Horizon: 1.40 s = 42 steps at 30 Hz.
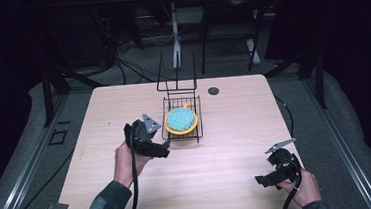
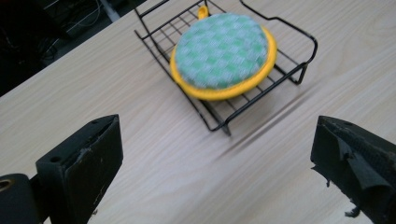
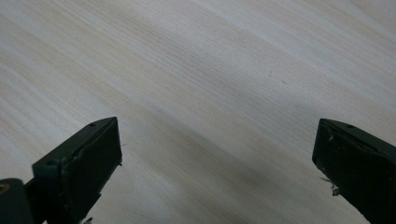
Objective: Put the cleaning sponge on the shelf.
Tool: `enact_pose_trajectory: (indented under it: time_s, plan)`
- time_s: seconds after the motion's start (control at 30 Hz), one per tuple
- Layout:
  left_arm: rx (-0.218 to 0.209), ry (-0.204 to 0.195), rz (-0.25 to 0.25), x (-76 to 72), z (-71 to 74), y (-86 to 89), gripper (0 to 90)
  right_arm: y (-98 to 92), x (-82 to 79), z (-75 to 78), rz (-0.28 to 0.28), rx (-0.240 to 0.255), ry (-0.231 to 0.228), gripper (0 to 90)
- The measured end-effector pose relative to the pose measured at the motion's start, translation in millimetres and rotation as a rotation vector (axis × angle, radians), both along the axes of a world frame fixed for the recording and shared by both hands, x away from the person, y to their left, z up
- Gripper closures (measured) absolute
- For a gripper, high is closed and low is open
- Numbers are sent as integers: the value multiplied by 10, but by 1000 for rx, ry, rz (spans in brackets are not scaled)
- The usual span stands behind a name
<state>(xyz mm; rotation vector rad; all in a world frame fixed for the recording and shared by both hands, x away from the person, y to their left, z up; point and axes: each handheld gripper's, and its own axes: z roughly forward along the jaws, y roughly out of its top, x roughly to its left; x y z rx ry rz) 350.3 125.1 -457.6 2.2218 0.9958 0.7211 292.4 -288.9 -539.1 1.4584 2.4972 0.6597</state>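
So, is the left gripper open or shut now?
Open: the left gripper has its fingers wide apart, with bare table between them.

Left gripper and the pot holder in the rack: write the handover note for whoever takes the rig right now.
Left gripper: open, empty, just short of the near left corner of the wire rack, jaws pointed at it.
Right gripper: open, empty, low over bare table at the near right, far from the rack.
The round green-checked pot holder with the yellow rim lies flat on the rack's shelf in mid-table.
Done: the left gripper is lined up on the rack. Nothing is gripped.
Left: probably close in on the pot holder or the rack's edge and grip it; the right gripper is free to help.
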Motion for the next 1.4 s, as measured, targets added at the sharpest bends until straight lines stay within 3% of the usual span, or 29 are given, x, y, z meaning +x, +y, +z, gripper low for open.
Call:
enact_pose_trajectory:
  time_s: [0.2,0.4,0.83,0.97,1.13,1.4]
  plan:
    - [-14,24,36,-132,25,286,21,-7,-6,8,-2,-3,4,9]
    - [-14,54,66,-273,-56,520,21,-7,-7,13,-2,-7,6,10]
    - [-7,143,146,-517,-434,951,20,1,-4,-2,4,-14,5,14]
    - [-12,151,169,-600,-535,1066,17,2,-4,-5,7,-17,-2,14]
    - [-26,203,182,-644,-692,1149,18,0,-2,-6,7,-19,-2,14]
    - [-34,189,164,-626,-717,1128,2,-4,-2,2,15,-31,-7,13]
